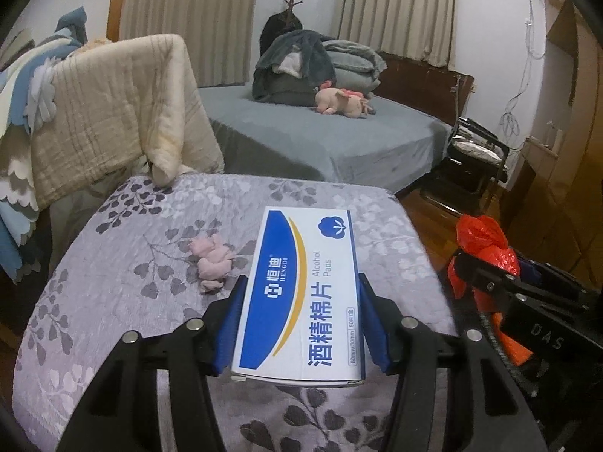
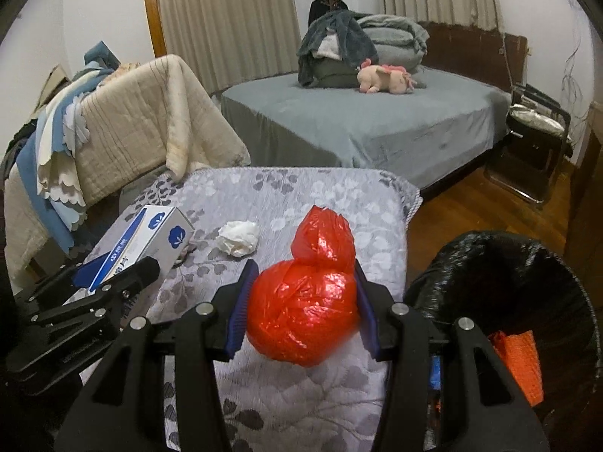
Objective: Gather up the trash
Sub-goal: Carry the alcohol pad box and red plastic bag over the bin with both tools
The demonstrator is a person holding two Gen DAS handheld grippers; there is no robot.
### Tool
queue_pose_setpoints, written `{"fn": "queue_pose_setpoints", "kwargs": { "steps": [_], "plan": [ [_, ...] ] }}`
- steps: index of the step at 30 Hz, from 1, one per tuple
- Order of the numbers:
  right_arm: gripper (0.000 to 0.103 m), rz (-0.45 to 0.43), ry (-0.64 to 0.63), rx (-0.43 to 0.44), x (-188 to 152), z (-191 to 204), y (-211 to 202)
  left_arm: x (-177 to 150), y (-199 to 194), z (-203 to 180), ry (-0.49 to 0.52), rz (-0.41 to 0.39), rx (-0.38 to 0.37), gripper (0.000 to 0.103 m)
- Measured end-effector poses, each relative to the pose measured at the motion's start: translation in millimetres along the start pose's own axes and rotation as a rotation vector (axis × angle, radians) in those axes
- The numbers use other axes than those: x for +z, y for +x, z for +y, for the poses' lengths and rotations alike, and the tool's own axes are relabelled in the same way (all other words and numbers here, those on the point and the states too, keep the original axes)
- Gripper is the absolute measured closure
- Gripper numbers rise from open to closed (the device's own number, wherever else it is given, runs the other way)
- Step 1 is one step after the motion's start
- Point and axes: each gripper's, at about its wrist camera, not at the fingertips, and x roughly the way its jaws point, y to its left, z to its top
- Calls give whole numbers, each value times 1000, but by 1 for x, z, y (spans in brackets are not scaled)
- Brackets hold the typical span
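Two grippers are loaded at once over the grey leaf-patterned quilt (image 2: 301,196) on the table, in a bedroom with a grey-sheeted bed (image 2: 377,128) behind and wooden floor to the right. The bin lined with a black bag (image 2: 527,282) stands just beside the table's right edge, nearest the right gripper (image 2: 301,320), whose jaws are clamped on the sides of a knotted red plastic bag (image 2: 305,309); that bag's knotted end points forward, away from the camera, and the bin's mouth lies to its right and lower, so I judge a short swing rightward would bring it over the opening. The left gripper (image 1: 301,324) has its jaws closed on the long sides of an alcohol pads box (image 1: 305,290), long axis running straight ahead, well apart from the bin with the right gripper between. On the quilt remain a crumpled white tissue (image 2: 239,239) and a small pink wad (image 1: 213,260), just beside the box.
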Motion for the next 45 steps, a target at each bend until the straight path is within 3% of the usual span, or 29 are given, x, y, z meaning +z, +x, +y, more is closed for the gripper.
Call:
{"fn": "queue_pose_setpoints", "kwargs": {
  "steps": [20,45],
  "plan": [
    [56,-64,60,-102,1,-60,-72,17,-32,-76,83,-44,-131,48],
    [56,-77,173,-276,-34,-169,-103,4,-4,-195,251,-19,-308,48]
  ]
}}
